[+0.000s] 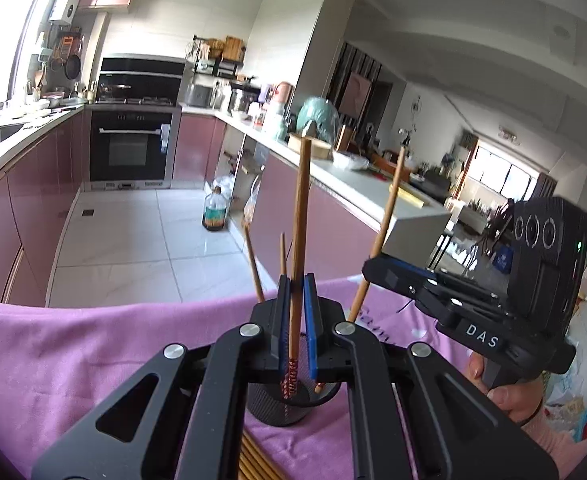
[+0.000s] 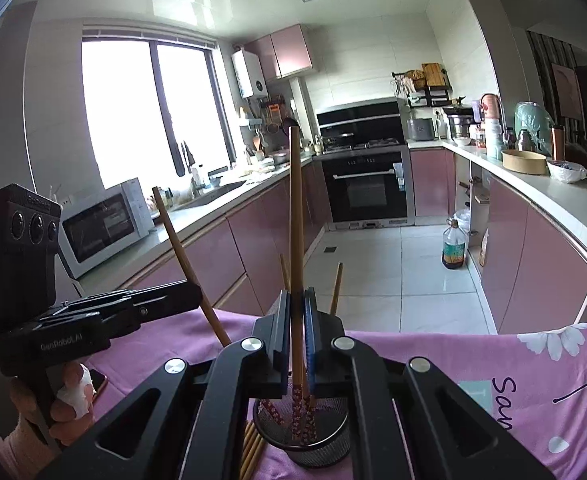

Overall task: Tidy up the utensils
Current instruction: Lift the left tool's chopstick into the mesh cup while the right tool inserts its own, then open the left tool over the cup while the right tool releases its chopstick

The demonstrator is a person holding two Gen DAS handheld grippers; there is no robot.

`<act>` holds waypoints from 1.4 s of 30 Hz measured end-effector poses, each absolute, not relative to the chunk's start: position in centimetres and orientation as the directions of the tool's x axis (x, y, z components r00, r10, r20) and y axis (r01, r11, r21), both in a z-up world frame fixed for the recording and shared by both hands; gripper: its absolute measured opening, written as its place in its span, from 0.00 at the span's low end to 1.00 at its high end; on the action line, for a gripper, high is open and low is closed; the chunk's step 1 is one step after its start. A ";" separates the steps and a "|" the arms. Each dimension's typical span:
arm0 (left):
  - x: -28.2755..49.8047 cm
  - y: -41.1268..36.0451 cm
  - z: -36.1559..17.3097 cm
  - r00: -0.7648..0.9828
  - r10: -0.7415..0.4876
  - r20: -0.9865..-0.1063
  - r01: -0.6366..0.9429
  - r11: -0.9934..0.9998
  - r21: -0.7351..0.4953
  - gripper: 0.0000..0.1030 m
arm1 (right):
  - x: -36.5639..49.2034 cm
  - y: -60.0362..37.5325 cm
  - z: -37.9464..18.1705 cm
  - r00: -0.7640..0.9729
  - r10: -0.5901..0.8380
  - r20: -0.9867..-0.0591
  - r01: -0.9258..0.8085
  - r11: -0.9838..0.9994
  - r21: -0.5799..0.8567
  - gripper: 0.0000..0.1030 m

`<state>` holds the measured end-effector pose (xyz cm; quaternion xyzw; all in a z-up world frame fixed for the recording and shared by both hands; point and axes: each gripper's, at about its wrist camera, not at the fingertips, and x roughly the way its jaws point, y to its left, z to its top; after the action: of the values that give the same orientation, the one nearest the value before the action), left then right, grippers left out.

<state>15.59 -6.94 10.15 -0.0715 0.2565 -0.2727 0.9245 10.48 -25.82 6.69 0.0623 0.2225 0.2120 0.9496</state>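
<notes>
Left wrist view first: your left gripper (image 1: 296,320) is clenched on one chopstick (image 1: 301,216), its patterned end hanging just over the mesh cup (image 1: 289,404). Your right gripper (image 2: 297,332) likewise clamps a chopstick (image 2: 295,216) above that cup, so both sticks are over the cup together. From here they could cross or knock each other at the cup's mouth, or a tilted stick could catch the rim and tip the light cup on the pink cloth (image 1: 93,344). Beside the cup, loose chopsticks (image 2: 251,452) wait on the cloth. Only the right wrist view shows patterned ends already standing inside the cup; only the left one shows your right hand (image 1: 505,388) under its handle.
</notes>
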 end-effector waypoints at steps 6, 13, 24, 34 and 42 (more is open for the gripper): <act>16.5 -7.9 7.7 0.671 -0.544 -0.504 0.484 0.836 -0.258 0.07 | 11.8 -24.9 4.3 0.764 0.419 -0.491 -0.369 0.907 0.201 0.05; 18.0 -8.6 4.7 0.606 -0.540 -0.584 0.488 0.832 -0.262 0.07 | 13.7 -24.3 2.1 0.707 0.381 -0.596 -0.336 0.922 0.192 0.05; 21.2 -8.7 2.3 0.594 -0.500 -0.631 0.437 0.858 -0.268 0.08 | 14.2 -24.5 1.2 0.714 0.355 -0.603 -0.299 0.934 0.196 0.08; 18.7 -7.0 2.8 0.691 -0.454 -0.563 0.392 0.889 -0.236 0.33 | 11.8 -24.7 1.8 0.749 0.376 -0.545 -0.323 0.926 0.194 0.20; 14.2 -4.4 3.3 0.772 -0.398 -0.496 0.353 0.917 -0.187 0.49 | 7.5 -23.8 2.5 0.764 0.434 -0.478 -0.399 0.899 0.179 0.33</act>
<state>14.24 -4.38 3.25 -0.0418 0.2723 -0.1996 0.9404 7.52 -23.82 2.50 0.0336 0.2624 0.2217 0.9385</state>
